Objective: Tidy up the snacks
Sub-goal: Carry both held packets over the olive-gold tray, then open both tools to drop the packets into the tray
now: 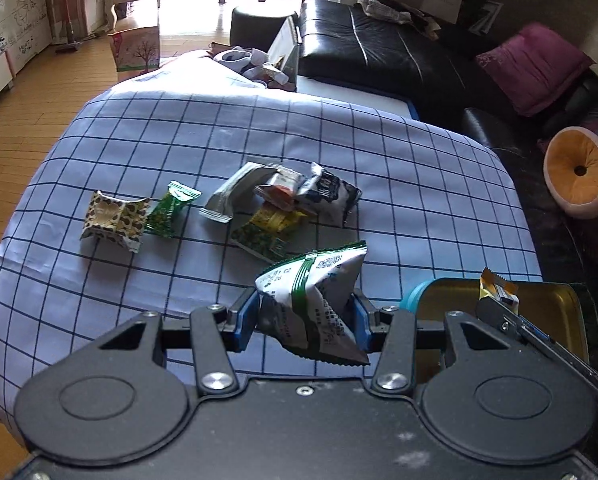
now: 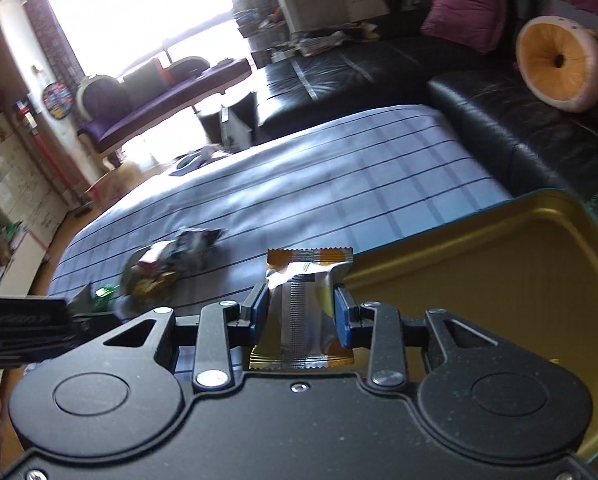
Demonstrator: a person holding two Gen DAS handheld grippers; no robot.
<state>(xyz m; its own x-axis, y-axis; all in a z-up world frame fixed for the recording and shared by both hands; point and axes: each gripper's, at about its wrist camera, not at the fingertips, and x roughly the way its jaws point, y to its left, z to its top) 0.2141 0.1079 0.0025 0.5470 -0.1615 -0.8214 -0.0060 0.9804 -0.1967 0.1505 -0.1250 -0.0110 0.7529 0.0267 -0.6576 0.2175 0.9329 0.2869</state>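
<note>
My left gripper (image 1: 305,314) is shut on a white and green snack packet (image 1: 315,300), held above the checked cloth. Several more snacks lie on the cloth: a gold patterned box (image 1: 113,220), a green packet (image 1: 169,210) and a heap of mixed packets (image 1: 283,200). My right gripper (image 2: 301,308) is shut on an orange and silver snack packet (image 2: 303,304) at the near left rim of the gold tin (image 2: 499,280). In the left wrist view that tin (image 1: 547,304) stands at the right, with the right gripper (image 1: 499,300) and its packet over it.
The checked cloth (image 1: 219,132) covers a low table. A black leather sofa (image 1: 379,52) with a magenta cushion (image 1: 539,64) and a round orange cushion (image 1: 579,170) runs along the far and right sides. Wooden floor (image 1: 39,120) lies to the left.
</note>
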